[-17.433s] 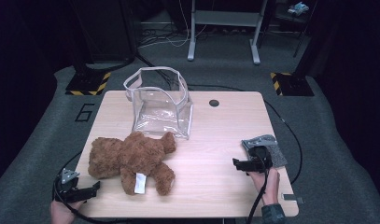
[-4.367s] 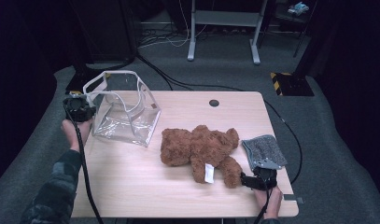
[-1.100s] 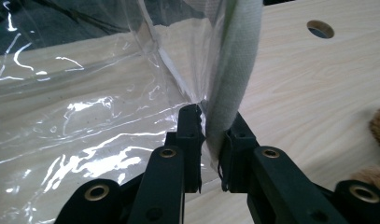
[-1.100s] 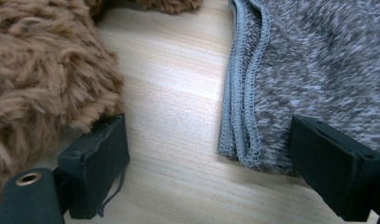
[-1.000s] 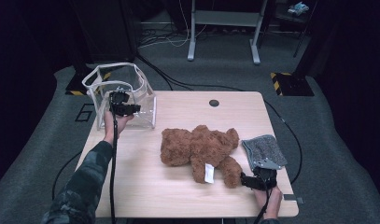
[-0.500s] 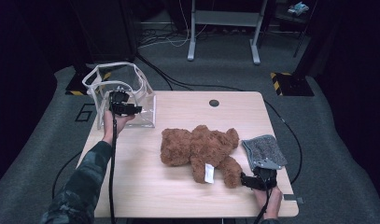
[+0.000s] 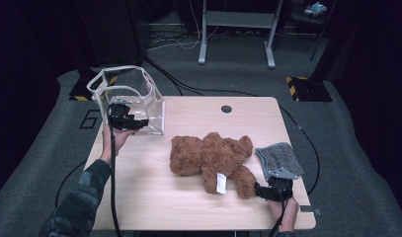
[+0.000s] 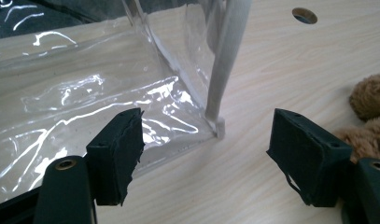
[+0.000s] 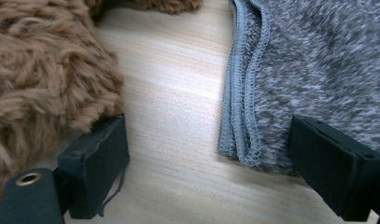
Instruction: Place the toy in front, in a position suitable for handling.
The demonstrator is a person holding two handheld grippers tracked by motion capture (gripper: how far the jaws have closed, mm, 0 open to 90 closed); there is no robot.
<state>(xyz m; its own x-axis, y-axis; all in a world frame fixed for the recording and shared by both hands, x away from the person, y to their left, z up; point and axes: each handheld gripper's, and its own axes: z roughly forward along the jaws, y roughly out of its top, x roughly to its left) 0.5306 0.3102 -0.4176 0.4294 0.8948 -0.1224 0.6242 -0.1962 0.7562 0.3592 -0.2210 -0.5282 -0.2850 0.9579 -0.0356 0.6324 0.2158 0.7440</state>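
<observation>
The clear, soft-sided plastic bag with white trim (image 7: 129,101) stood upright at the far left corner of the table, partly over its edge, so a knock from the left gripper (image 7: 135,123) could have toppled it or pushed it off. That gripper's jaws had just been opening; they stood wide and held nothing, with the bag's near bottom corner (image 8: 218,126) lying between them. The brown plush teddy bear (image 7: 213,160) lay mid-table and might have snagged on the bag's floppy rim. The right gripper (image 7: 260,191) rested open and empty between the bear's leg and the folded grey knitted cloth (image 7: 279,159). The light wooden table (image 7: 188,212) had a round cable hole (image 7: 226,108) at its far side; around it lay grey carpet and loose cables, with a metal stand beyond
</observation>
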